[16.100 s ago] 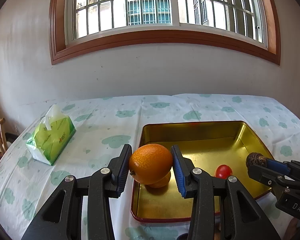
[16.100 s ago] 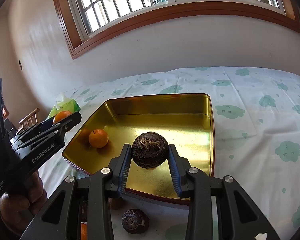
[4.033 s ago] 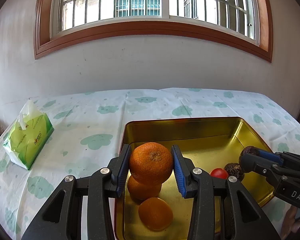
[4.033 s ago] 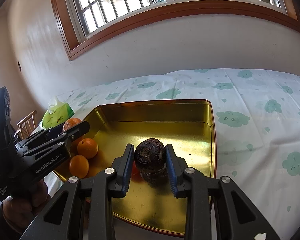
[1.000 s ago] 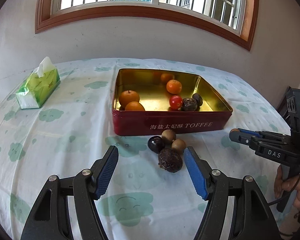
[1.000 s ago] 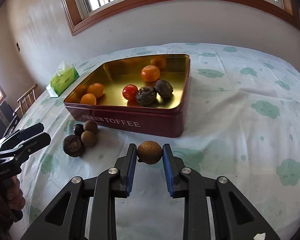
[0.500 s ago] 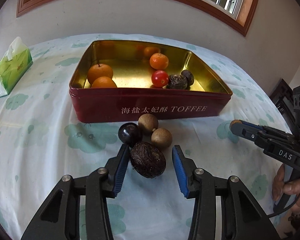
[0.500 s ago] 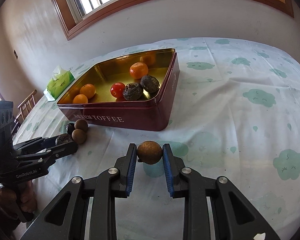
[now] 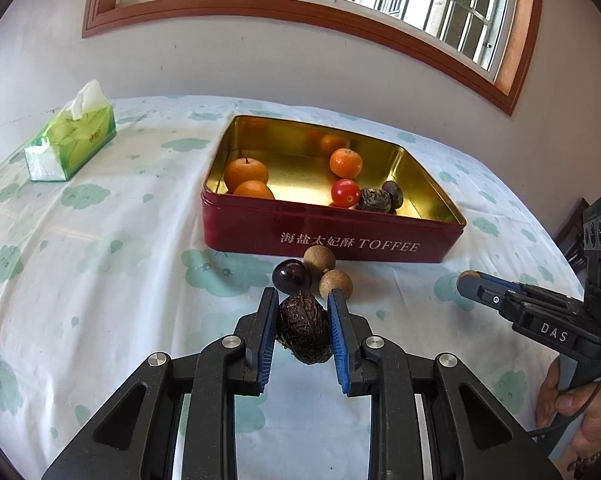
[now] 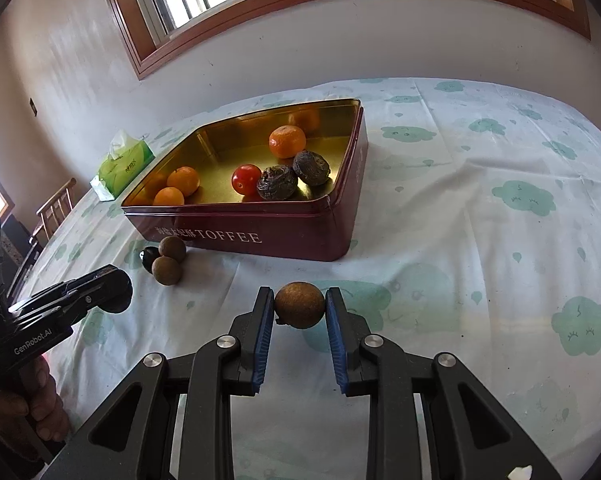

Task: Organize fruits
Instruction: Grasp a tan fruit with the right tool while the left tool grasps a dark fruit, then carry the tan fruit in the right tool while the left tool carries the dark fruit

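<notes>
We clamp the wrinkled fruit (image 9: pixel 305 328) in our left gripper (image 9: pixel 303 330) and the brown longan (image 10: pixel 299 305) in our right gripper (image 10: pixel 299 312); next we carry these 2 into the tin (image 9: pixel 340 236).

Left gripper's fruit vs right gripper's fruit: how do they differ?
The left gripper fingers are shut on a wrinkled fruit: near black, deeply creased, longish. The right gripper is shut on a smooth brown fruit: tan, round, matte. The wrinkled fruit fills more of the gap's depth between the fingers; the smooth brown fruit sits right at the fingertips. Shared: both are clamped in front of the red tin, not yet in it.
</notes>
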`<state>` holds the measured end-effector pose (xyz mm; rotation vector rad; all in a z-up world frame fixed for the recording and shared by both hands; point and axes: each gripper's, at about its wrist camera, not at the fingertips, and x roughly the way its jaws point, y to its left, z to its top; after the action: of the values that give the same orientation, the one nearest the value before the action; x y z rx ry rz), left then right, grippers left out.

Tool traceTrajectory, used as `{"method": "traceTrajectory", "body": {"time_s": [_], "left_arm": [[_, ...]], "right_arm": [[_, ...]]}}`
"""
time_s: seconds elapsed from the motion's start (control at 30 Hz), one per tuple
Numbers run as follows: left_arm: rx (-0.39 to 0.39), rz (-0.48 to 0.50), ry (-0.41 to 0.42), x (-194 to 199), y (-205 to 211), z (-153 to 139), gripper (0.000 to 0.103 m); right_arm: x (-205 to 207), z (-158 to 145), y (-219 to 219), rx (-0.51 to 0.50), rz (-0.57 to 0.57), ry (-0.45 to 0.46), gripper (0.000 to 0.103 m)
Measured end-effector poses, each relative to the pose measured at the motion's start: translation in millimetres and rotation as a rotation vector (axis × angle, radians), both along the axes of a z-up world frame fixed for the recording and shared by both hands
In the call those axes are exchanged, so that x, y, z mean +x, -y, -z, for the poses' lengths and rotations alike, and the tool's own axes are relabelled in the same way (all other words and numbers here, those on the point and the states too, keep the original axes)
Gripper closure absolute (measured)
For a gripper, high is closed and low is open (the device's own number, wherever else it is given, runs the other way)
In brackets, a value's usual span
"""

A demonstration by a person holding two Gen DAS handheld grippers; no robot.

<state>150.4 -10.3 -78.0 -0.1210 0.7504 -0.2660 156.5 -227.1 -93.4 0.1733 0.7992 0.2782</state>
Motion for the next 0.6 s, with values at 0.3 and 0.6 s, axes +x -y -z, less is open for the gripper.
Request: {"method": "traceTrajectory", "body": {"time_s": [0.3,0.6], "left_arm": [[0.056,-0.064,0.064,-12.9,-1.4,-15.5,0.077],[0.094,-0.082,0.101,-24.6,0.6,-21.2,0.077]], "right_arm": [[-15.2,-11.3,-26.5,0.035,-0.031,0.049,0.079],[-25.1,-14.2,-31.5,0.034,-0.031,0.075,0.079]]}}
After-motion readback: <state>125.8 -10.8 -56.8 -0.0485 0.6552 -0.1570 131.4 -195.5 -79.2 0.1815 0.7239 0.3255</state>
